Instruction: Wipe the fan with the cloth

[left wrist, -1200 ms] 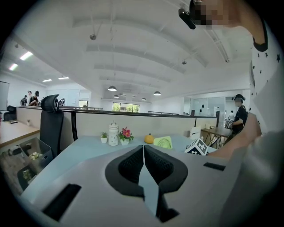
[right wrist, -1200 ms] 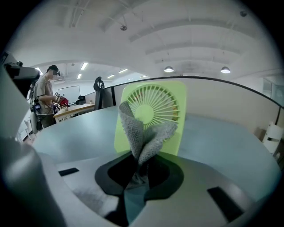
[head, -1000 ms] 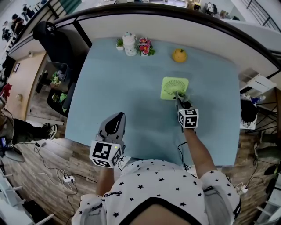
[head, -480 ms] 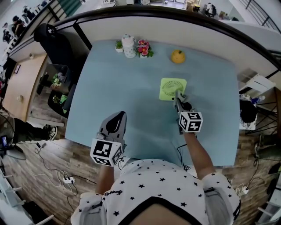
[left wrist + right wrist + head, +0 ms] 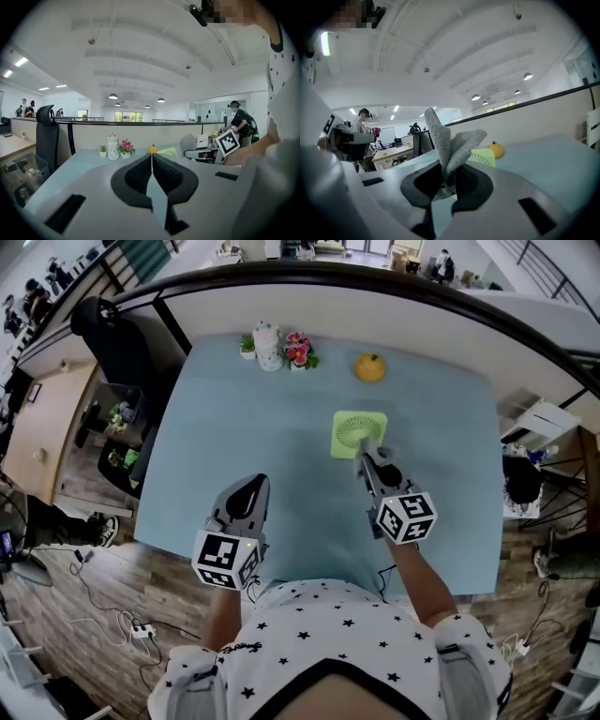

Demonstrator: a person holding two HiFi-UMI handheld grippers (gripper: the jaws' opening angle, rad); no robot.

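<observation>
A small lime-green fan lies flat on the light-blue table; it also shows as a green edge in the right gripper view. My right gripper is shut on a grey cloth that sticks up from its jaws. Its tip sits at the fan's near edge. Whether the cloth touches the fan I cannot tell. My left gripper hovers at the table's front edge, shut and holding nothing, well left of the fan.
At the table's far edge stand a white jar, a small green plant, a pot of pink flowers and an orange fruit. A black office chair stands beyond the left corner. A cable hangs off the front edge.
My right gripper has drawn back toward me and to the left with the cloth, from over the fan's near right part to its near edge. The left gripper has barely moved.
</observation>
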